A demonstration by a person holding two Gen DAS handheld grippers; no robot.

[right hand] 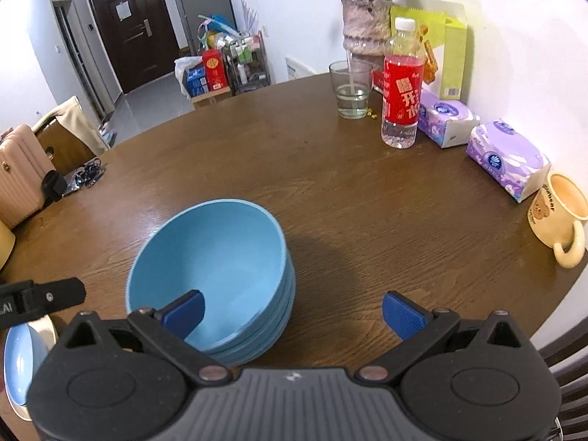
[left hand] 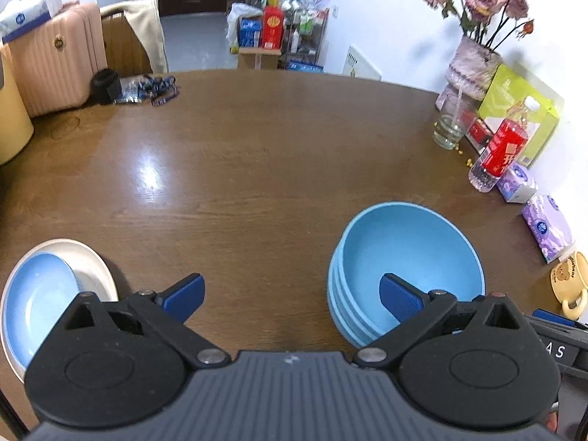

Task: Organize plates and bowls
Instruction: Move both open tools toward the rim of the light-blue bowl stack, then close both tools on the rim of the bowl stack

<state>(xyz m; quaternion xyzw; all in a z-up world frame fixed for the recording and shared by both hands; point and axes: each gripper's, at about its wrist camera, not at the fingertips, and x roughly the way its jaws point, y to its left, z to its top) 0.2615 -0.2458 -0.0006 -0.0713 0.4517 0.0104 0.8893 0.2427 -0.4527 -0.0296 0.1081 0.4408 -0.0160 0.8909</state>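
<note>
On the brown table (right hand: 330, 191), nested light-blue bowls (right hand: 217, 268) form one stack

A water bottle (right hand: 401, 84), glass (right hand: 351, 90) and mug (right hand: 560, 213) stand upright.

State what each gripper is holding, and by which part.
Nothing is held. The left gripper and right gripper both have open jaws, empty, beside the stack of blue bowls.

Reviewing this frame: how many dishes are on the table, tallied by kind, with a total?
Blue bowls, nested in one stack: 4, going by the rims that show
Blue plate: 1
White plate under the blue one: 1
Cream bear mug: 1
Drinking glass: 1
Total: 8
Both claws are open and hold nothing.
</note>
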